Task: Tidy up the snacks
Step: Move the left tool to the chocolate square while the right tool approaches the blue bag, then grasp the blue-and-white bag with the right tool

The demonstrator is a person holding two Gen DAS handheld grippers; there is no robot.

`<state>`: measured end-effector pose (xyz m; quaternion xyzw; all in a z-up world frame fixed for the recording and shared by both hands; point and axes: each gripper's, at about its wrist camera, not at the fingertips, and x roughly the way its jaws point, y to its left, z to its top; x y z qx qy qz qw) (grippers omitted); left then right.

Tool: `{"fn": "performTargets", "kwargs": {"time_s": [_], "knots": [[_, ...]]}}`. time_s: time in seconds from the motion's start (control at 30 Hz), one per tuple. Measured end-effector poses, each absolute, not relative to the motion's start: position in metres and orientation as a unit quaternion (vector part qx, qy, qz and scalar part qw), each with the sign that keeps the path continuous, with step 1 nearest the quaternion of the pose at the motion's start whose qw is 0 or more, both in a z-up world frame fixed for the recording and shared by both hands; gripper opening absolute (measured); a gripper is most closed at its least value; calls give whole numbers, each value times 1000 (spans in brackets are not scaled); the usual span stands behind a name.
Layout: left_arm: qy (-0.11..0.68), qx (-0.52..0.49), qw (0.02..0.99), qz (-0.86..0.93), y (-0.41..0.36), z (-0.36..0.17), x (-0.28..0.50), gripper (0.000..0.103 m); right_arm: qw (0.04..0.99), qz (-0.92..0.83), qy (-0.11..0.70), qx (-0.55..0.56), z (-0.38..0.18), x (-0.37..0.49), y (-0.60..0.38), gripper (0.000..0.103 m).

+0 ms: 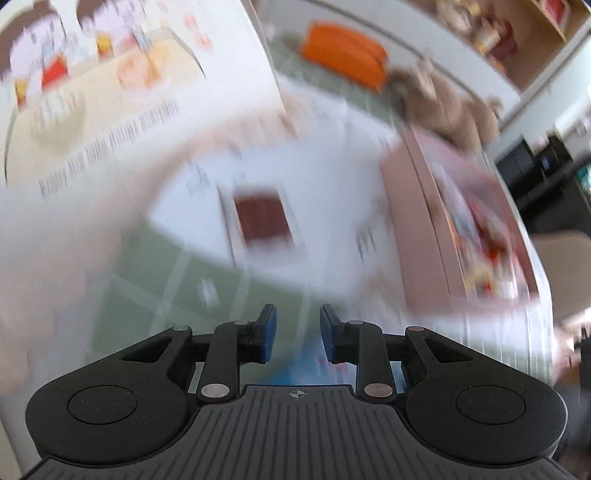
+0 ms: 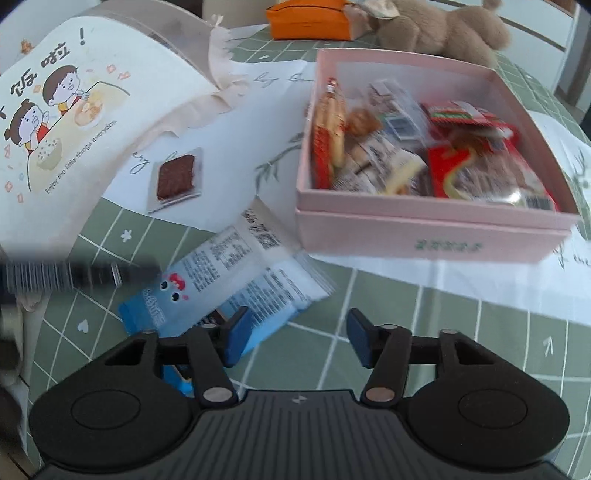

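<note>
Blurred brown snack packet (image 1: 264, 220), pink box (image 1: 454, 221)

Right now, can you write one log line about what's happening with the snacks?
left gripper: open, empty | right gripper: open, empty | blue snack packet: on table | brown snack packet: on table | pink box: holds snacks

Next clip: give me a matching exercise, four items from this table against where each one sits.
Items:
1. brown snack in clear wrapper
2. blue-and-white packet
3. orange pouch
4. red packets

Places:
A. inside the pink box
B. far edge of the table, beside the plush toy
C. on the green grid cloth, just ahead of the right claw
D. on the white sheet, left of the pink box

Pairs: 1-D, 2-C, 3-B, 4-A
</note>
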<state>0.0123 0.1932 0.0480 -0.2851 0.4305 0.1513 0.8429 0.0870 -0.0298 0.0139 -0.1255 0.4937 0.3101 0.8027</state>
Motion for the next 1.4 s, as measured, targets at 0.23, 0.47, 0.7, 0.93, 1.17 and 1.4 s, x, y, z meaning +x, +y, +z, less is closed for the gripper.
{"fn": "performTargets", "kwargs": {"time_s": [0.23, 0.47, 0.7, 0.93, 1.17, 1.4], "knots": [[447, -245, 836, 202, 229, 29, 77, 29, 809, 287, 491, -147, 10, 74, -42, 58], [469, -168, 844, 200, 217, 30, 95, 28, 833, 287, 442, -166, 25, 89, -26, 58], [473, -167, 852, 152, 221, 29, 72, 34, 835, 303, 437, -141, 29, 127, 2, 59], [480, -164, 851, 140, 213, 30, 68, 33, 823, 327, 443, -140, 30, 103, 20, 63], [488, -137, 857, 93, 172, 31, 48, 34, 822, 319, 439, -173, 9, 71, -12, 75], [497, -146, 854, 58, 138, 30, 11, 30, 849, 237, 417, -221, 13, 92, -60, 75]]}}
